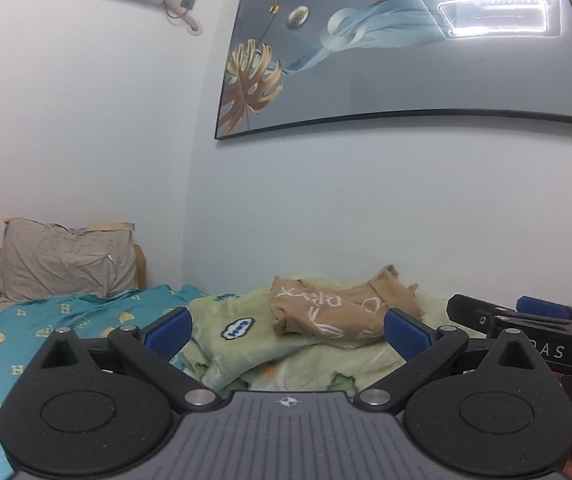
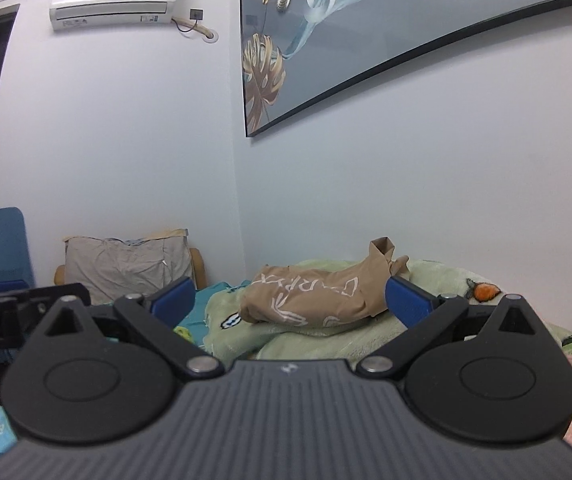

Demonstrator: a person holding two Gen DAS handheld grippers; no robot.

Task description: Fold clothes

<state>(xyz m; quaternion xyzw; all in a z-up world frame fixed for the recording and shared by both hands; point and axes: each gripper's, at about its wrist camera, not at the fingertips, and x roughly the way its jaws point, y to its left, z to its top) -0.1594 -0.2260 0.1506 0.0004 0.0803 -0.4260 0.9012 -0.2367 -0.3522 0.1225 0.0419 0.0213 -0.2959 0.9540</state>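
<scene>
One tan garment [image 1: 326, 312] with white lettering lay crumpled in a loose heap on a green fleece blanket [image 1: 245, 344], near the wall. Left gripper [image 1: 288, 334] and right gripper [image 2: 290, 300] both had jaws spread wide, holding nothing, short of the cloth. Teal sheet [image 1: 25, 332] covered the bed to the left; grey pillow [image 1: 65, 260] stood at its head.

The garment [image 1: 328, 312] lies bunched on the blanket [image 1: 241, 344], ahead of my grippers. The pillow [image 1: 65, 262] stands left of the garment, against the wall. The picture [image 1: 406, 52] hangs above the garment.
</scene>
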